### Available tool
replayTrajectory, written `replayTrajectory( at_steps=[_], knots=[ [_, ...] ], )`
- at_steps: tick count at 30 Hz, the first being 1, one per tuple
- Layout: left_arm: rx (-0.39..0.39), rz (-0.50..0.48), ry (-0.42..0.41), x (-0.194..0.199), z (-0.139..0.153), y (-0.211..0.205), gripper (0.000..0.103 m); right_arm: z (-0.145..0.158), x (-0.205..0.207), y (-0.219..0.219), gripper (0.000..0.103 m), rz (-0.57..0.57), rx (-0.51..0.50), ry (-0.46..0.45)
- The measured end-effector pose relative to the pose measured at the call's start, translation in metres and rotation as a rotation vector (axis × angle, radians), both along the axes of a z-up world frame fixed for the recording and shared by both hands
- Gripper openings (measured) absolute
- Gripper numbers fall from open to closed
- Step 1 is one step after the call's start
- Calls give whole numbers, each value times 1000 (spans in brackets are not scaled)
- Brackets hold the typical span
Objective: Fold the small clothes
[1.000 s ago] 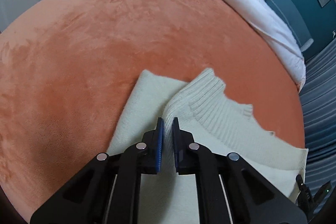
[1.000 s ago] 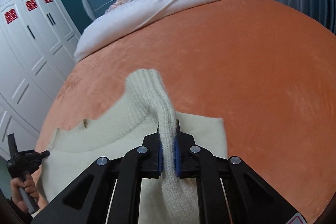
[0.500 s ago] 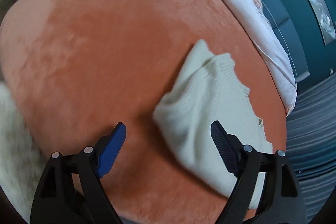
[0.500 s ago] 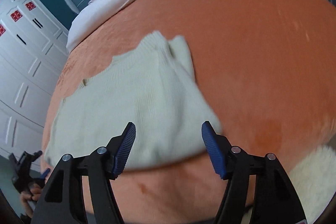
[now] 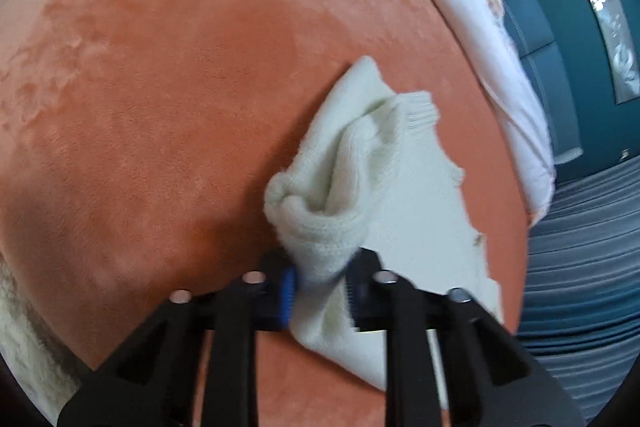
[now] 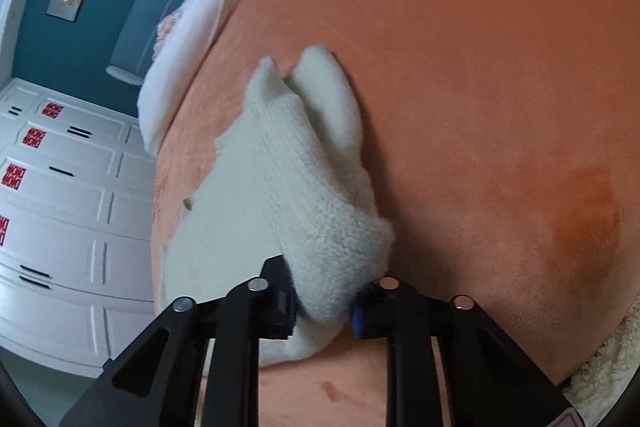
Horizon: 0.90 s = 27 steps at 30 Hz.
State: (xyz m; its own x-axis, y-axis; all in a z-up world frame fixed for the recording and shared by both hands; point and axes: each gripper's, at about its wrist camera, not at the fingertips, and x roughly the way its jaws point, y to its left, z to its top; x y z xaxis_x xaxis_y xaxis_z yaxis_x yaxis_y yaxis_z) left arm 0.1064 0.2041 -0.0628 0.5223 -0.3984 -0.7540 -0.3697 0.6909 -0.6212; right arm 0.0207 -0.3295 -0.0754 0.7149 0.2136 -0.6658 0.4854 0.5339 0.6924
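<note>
A small cream knit sweater (image 5: 384, 195) lies partly folded on the orange plush bed cover (image 5: 180, 87). My left gripper (image 5: 322, 287) is shut on a bunched near edge of the sweater, which bulges up just beyond the jaws. In the right wrist view the same sweater (image 6: 296, 187) runs away from me, and my right gripper (image 6: 324, 311) is shut on another thick bunch of its near edge. Both grips are at the bed's near side.
A white and pink duvet (image 5: 492, 39) lies along the far side by a blue headboard (image 5: 532, 11). White wardrobe doors (image 6: 60, 211) stand at left in the right wrist view. A fluffy cream rug (image 6: 608, 367) lies beside the bed. A darker patch (image 6: 584, 215) marks the orange cover.
Both grippers let go of the sweater, opened wide and pulled back half a second ago. Now both have closed again on the sweater's near edge, bunching it.
</note>
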Motion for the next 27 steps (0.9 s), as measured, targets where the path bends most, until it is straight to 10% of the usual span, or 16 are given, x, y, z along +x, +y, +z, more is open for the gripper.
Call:
replayTrajectory(
  at_steps=[9,12,17,22,27],
  knots=[
    [56,-76,43,-60,-3,10,11,6,-43,2,10,71,-130,109],
    [66,-36,52,-58,-7,11,21,-8,-55,-2,30,31,-108,175],
    [174,19,14,-49,8,11,64,41,-71,4,31,-93,-304,140],
    [91,29,79,-39,-15,11,64,83,-23,76,10,244,-422,-10],
    [121,12,65,-42,-14,11,66,59,54,172,8,557,-519,-3]
  ],
)
